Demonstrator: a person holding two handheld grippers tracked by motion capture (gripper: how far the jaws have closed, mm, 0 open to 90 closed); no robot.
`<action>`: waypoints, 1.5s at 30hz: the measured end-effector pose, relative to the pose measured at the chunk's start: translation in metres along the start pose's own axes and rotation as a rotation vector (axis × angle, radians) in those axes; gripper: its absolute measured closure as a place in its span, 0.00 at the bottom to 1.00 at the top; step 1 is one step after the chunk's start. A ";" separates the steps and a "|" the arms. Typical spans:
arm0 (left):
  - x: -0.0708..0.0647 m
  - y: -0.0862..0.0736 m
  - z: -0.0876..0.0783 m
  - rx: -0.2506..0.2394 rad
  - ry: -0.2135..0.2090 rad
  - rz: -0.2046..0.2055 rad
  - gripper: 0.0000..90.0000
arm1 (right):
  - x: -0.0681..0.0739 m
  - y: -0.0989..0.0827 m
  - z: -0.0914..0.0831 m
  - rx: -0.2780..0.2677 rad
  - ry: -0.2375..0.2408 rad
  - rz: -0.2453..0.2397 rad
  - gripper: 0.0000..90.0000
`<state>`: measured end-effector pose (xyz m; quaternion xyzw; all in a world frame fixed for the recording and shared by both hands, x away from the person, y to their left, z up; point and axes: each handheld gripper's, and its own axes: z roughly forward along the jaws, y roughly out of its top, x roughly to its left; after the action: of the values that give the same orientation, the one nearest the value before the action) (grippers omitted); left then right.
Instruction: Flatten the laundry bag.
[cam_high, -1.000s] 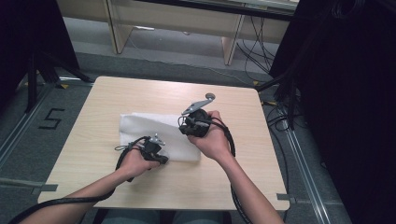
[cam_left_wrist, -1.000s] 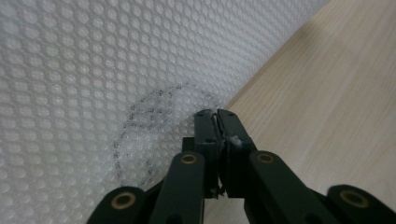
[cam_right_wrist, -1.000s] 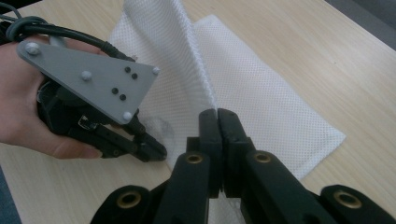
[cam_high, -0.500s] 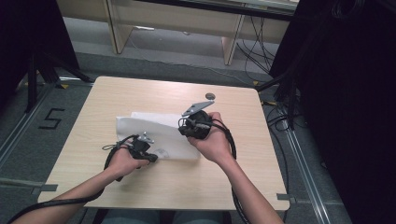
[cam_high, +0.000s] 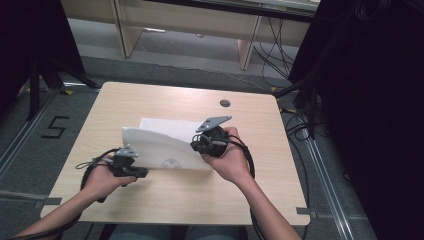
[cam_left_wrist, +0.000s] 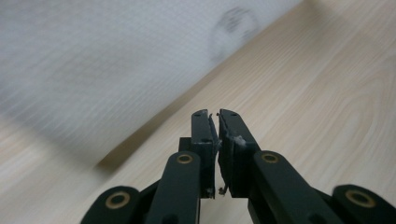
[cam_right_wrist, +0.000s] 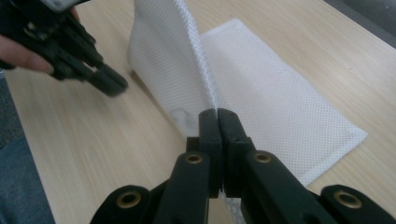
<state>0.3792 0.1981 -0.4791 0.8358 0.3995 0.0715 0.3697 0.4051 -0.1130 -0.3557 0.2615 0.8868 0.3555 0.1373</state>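
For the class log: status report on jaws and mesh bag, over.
Right gripper shut on mesh bag, one edge lifted. Left gripper empty beside it, jaws nearly closed. Nothing blocking.

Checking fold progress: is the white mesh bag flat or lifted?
Partly lifted: the right claw pinches the white mesh bag's edge and holds it up; the rest lies on the table.

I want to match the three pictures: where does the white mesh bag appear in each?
High view: white mesh bag mid-table, between both hands.
Left gripper view: blurred, upper left.
Right gripper view: centre, edge lifted in the right tool.
Shared landmark: the round dark mark on the bag.
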 end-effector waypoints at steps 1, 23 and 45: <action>0.000 0.000 0.000 0.000 0.000 0.000 0.93 | 0.000 0.000 0.000 0.000 0.000 0.000 1.00; 0.046 -0.026 -0.051 -0.122 0.112 -0.198 0.92 | 0.041 -0.041 -0.010 0.067 0.079 -0.008 1.00; 0.040 -0.023 -0.053 -0.205 0.174 -0.189 0.81 | 0.058 -0.094 0.013 0.256 0.178 -0.006 1.00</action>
<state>0.3703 0.2658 -0.4638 0.7431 0.4976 0.1488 0.4220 0.3282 -0.1305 -0.4339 0.2417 0.9342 0.2611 0.0247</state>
